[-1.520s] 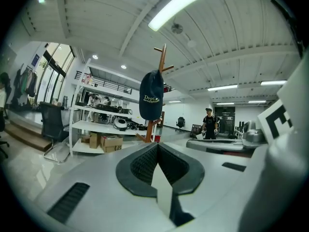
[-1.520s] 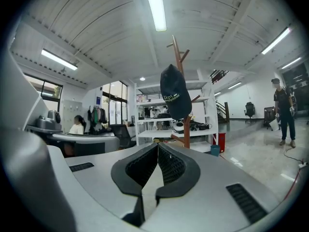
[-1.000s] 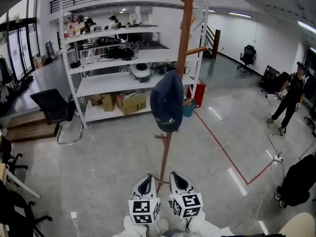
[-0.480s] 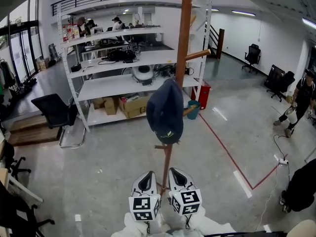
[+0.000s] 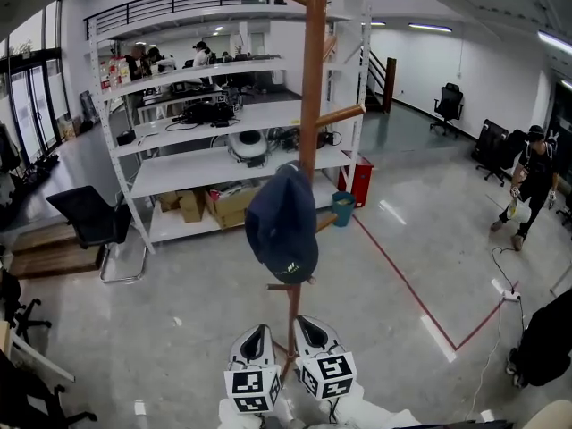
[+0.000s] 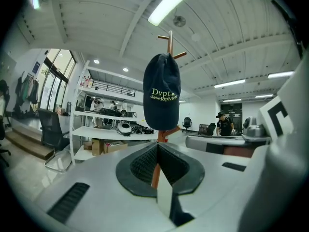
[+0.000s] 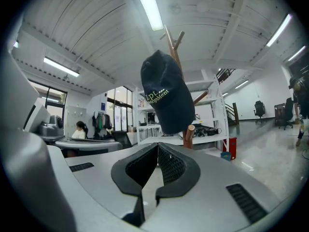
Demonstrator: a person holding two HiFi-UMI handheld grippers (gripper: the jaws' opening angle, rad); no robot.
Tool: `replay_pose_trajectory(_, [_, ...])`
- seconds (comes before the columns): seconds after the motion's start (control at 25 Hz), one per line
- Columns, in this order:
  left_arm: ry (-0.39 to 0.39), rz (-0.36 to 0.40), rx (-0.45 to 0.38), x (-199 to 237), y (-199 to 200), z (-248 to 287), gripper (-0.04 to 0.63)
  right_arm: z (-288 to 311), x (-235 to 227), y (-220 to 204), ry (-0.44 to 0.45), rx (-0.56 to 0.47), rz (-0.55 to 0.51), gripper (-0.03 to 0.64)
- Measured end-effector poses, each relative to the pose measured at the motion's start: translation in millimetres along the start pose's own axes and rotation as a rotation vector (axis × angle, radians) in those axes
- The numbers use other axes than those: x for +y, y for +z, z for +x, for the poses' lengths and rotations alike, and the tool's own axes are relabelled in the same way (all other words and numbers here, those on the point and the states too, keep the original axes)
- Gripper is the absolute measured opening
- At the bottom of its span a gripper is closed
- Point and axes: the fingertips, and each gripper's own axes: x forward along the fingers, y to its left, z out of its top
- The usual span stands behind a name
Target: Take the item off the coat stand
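The cap (image 5: 282, 231) is hanging on a peg partway up the stand (image 5: 312, 79), well above both grippers, which are pointing up at it from low beside the pole. The left gripper (image 5: 258, 332) is holding its jaws pressed together with nothing between them. The right gripper (image 5: 305, 323) is doing the same, so neither is gripping anything. The main risk, as I am judging it, is shut jaws reaching the cap and only nudging it. The soft crown would then be swinging on the peg or slipping to the floor (image 5: 179, 284) instead of being caught. Opening late is also inviting a pinch on a thin fold of cloth, which could be sliding out during the lift. Pulling sideways, rather than up and off the peg's tip, is risking a snag that tips the narrow stand. With the grippers so close together, one could be knocking the pole or the other gripper on the way up.
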Motion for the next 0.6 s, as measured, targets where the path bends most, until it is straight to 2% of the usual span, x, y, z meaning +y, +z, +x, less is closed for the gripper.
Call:
replay_pose_trajectory(0.28, [-0.024, 0.013, -0.023, 4.2, 15.2, 7.3, 0.000, 2.4, 2.1, 17.6, -0.024, -0.044, -0.035, 0.009])
replay_pose_trajectory(0.4, [-0.043, 0.017, -0.028, 2.6, 17.6, 9.0, 0.000, 2.1, -4.9, 27.0, -0.037, -0.079, -0.019, 0.009])
replay_pose_trajectory(0.6, [-0.043, 0.014, -0.034, 0.3, 18.3, 3.6, 0.000, -3.7, -10.6, 82.7, -0.041, -0.195, -0.083, 0.010])
